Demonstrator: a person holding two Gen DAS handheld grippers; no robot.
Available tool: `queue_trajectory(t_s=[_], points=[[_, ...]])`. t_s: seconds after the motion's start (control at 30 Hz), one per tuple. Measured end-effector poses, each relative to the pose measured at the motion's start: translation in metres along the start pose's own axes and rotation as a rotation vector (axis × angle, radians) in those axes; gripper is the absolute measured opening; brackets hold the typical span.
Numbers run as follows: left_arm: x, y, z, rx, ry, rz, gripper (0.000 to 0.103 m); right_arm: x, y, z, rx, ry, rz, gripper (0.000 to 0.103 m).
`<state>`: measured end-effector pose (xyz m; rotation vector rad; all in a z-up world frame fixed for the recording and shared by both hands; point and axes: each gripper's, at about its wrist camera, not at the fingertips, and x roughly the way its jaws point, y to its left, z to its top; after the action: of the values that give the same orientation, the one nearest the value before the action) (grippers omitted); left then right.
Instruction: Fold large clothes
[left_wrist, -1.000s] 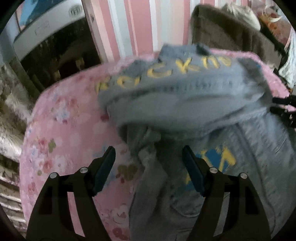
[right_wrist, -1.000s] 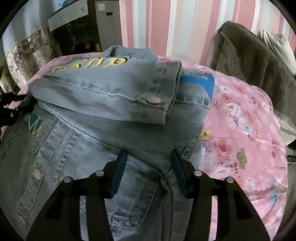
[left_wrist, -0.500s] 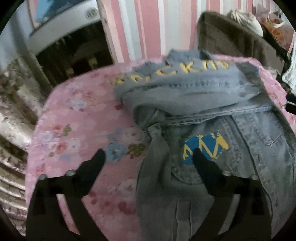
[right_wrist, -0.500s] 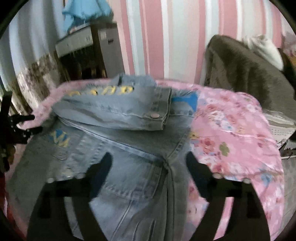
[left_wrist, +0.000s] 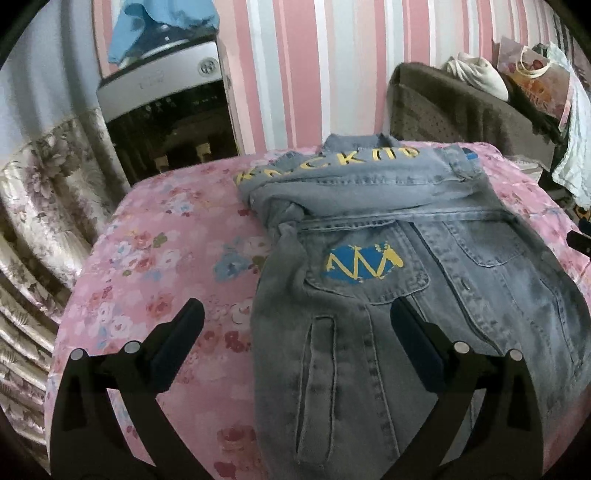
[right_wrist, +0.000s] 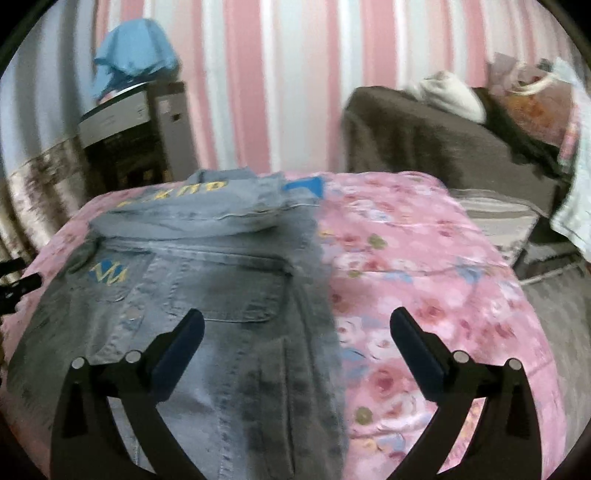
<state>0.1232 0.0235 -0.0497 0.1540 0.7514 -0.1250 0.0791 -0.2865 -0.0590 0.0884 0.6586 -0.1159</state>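
Left wrist view: left tongs (left_wrist: 295, 325) wide open now, holding nothing, pulled back from the denim jacket (left_wrist: 406, 295), lying middle and right on the pink bed (left_wrist: 155, 266).

Right wrist view: right tongs (right_wrist: 295, 325) opening wide, empty, backed away; jacket at left, top part already folded over. Probably next fold.

Denim jacket (left_wrist: 388, 295) on floral bedspread (left_wrist: 166, 258)

Both claws let go of denim jacket (left_wrist: 388, 295), spread wide, drawn back above it
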Motion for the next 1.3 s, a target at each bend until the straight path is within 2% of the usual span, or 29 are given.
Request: queue_trajectory(t_s=[0.07, 0.2, 0.37, 0.57, 0.73, 0.8, 0.87, 1.07, 1.23, 1.3], points=[[-0.006, -0.003, -0.006, -0.003, -0.021, -0.002, 0.100, -0.006, -0.001, -0.006, 0.025, -0.012, -0.008, 0.101], [-0.013, -0.006, -0.016, -0.041, -0.024, -0.025, 0.100, -0.015, 0.004, -0.017, 0.024, -0.010, 0.052, 0.101], [-0.020, -0.011, -0.027, -0.059, -0.018, -0.052, 0.100, -0.028, 0.008, -0.029, 0.037, -0.047, 0.019, 0.101], [-0.029, -0.011, -0.040, -0.087, -0.052, -0.004, 0.100, -0.042, 0.012, -0.044, 0.040, -0.107, 0.000, 0.101], [-0.035, -0.001, -0.057, -0.139, -0.095, 0.008, 0.100, -0.045, 0.013, -0.056, 0.052, -0.099, 0.027, 0.101], [-0.037, -0.001, -0.065, -0.130, -0.103, 0.026, 0.100, -0.050, 0.012, -0.062, 0.066, -0.128, 0.022, 0.101], [-0.039, -0.004, -0.074, -0.113, -0.108, 0.067, 0.100, -0.050, 0.013, -0.066, 0.057, -0.113, 0.039, 0.101], [-0.038, 0.000, -0.087, -0.102, -0.065, 0.068, 0.100, -0.052, 0.017, -0.076, -0.009, -0.065, 0.052, 0.101], [-0.037, 0.011, -0.092, -0.121, -0.033, 0.081, 0.100, -0.047, -0.001, -0.080, 0.062, -0.044, 0.068, 0.101], [-0.033, 0.016, -0.096, -0.123, 0.007, 0.074, 0.100, -0.046, -0.007, -0.081, 0.099, -0.034, 0.091, 0.101]])
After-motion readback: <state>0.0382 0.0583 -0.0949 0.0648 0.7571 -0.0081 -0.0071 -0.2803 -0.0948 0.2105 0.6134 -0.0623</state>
